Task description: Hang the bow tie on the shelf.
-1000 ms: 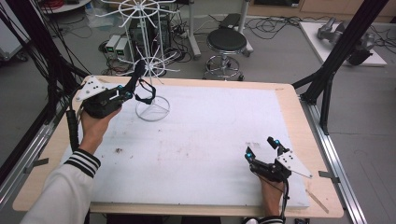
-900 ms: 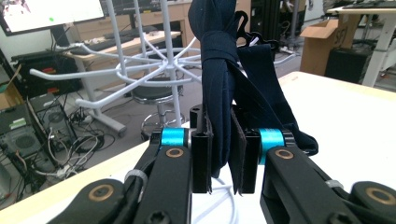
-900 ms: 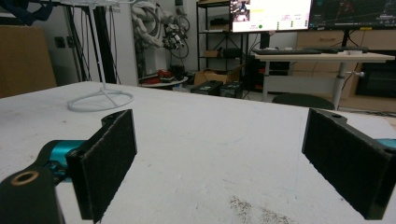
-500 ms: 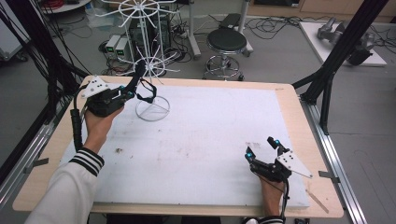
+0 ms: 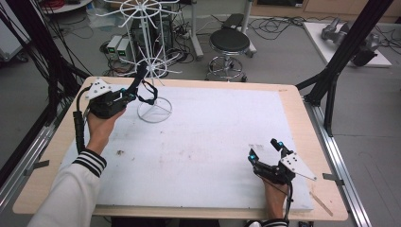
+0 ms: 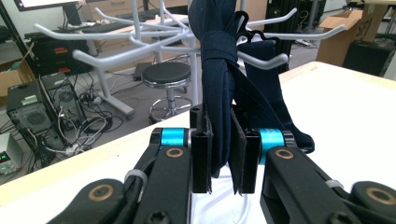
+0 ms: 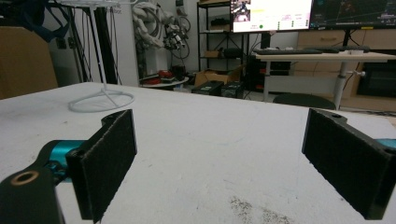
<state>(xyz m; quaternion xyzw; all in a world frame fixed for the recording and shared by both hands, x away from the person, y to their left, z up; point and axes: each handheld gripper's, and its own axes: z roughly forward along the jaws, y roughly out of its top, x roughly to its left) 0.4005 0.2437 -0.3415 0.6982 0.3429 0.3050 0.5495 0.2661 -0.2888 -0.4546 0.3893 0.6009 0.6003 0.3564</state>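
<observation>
A white wire rack [image 5: 150,47] with radiating arms stands on its ring base [image 5: 154,111] at the table's far left. A dark navy sock-like cloth [image 6: 217,84] hangs from one rack arm [image 6: 116,60] by a black hook. My left gripper [image 5: 137,90] is beside the rack, raised off the table and shut on this cloth [image 5: 142,75]; its jaws [image 6: 223,154] pinch the fabric's lower part. My right gripper [image 5: 265,150] rests on the white mat near the front right. It stands open [image 7: 224,158] with nothing between its pads, and the rack base [image 7: 100,100] lies far ahead of it.
A white foam mat [image 5: 213,142] covers the wooden table [image 5: 293,94]. Behind the table stand a black stool [image 5: 229,42] and computer boxes [image 5: 118,46] with cables on the floor. Black frame posts [image 5: 345,52] rise at the table's right and left sides.
The left gripper has edged slightly toward the rack, still shut on the navy cloth. The right gripper has kept still.
</observation>
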